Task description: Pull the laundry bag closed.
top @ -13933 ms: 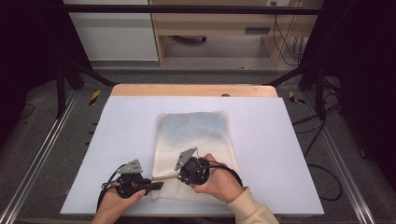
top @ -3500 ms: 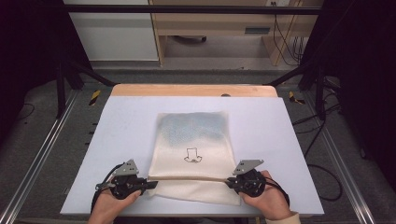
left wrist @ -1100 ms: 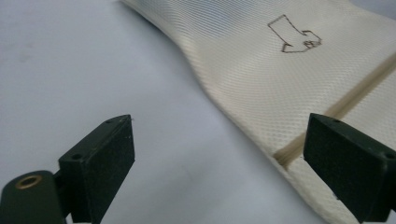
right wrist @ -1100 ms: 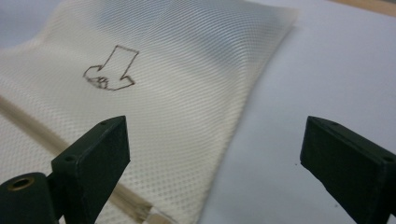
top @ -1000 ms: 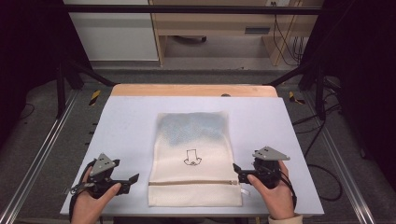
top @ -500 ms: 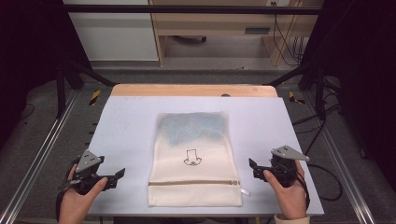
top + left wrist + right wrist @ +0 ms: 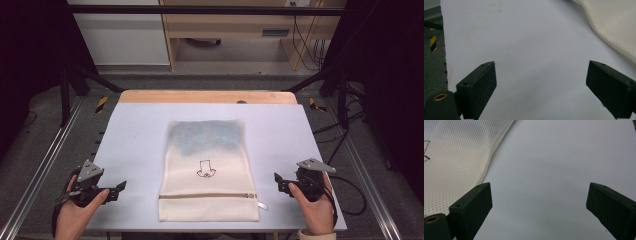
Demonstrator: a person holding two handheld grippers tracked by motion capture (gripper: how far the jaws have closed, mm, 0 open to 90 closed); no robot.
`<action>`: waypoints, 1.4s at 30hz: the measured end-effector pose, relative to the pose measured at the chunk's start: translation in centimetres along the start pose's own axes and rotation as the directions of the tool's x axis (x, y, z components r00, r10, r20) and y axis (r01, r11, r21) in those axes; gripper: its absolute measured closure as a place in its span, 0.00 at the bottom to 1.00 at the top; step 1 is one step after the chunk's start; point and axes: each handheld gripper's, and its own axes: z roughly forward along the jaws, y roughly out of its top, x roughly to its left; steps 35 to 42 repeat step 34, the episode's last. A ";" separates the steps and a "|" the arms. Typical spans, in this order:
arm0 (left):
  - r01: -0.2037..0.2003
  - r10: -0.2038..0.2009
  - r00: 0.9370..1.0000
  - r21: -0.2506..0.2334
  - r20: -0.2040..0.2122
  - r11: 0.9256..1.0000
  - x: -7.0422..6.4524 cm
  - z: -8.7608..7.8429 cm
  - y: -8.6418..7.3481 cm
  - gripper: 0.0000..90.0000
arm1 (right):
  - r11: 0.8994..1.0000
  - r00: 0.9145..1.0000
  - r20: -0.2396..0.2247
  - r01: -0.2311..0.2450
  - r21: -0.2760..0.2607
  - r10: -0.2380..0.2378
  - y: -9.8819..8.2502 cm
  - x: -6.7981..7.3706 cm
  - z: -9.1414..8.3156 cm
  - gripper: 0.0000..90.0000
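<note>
A: Eyes on the mesh bag, cream-coloured, lying flat in the middle of the white table. Its zipper runs straight across near the person's edge, the white pull tab sticking out at the bag's right corner.

B: Small dark drawing printed mid-bag, and a blue-grey tint across the far end.

A: Now the left gripper, at the table's near left corner, well apart from the bag. Its jaws are spread wide over bare table, nothing between them.

B: In its own view the bag's edge sits off at the upper right.

A: Right gripper, the same story: jaws gaping, nothing gripped, near the bag's right edge but not touching.

B: Its view has the mesh at the left.
</note>
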 end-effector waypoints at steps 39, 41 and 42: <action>-0.014 0.023 0.999 0.187 -0.044 0.982 1.1 2.9 -1.2 0.08 | 0.978 0.997 -0.036 0.067 0.200 -0.061 -2.0 -0.1 2.8 0.08; -0.014 0.023 0.999 0.187 -0.044 0.982 1.1 2.9 -1.2 0.08 | 0.978 0.997 -0.036 0.067 0.200 -0.061 -2.0 -0.1 2.8 0.08; -0.014 0.023 0.999 0.187 -0.044 0.982 1.1 2.9 -1.2 0.08 | 0.978 0.997 -0.036 0.067 0.200 -0.061 -2.0 -0.1 2.8 0.08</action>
